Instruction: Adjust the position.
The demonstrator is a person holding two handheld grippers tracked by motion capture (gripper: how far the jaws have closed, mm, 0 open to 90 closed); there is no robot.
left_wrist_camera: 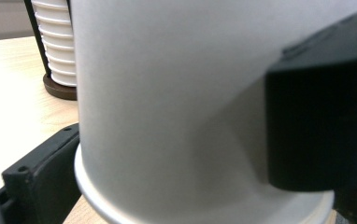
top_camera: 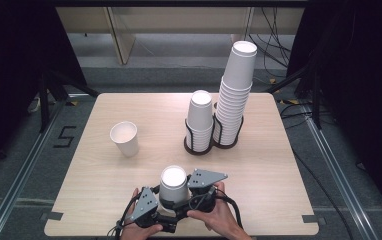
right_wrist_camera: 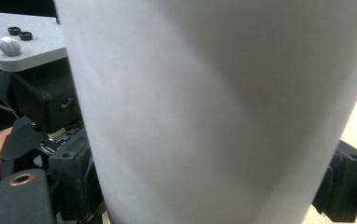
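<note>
Both our hands sit low, left gripper (top_camera: 165, 200) and right gripper (top_camera: 188, 192) pinching one upside-down cup (top_camera: 173, 186), one upright cup (top_camera: 124, 138) and two stacks beyond

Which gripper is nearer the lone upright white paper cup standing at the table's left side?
Left. The left gripper sits nearly straight below the lone upright white paper cup in the high view; the right gripper lies farther right, beyond the upside-down white cup between them.
</note>
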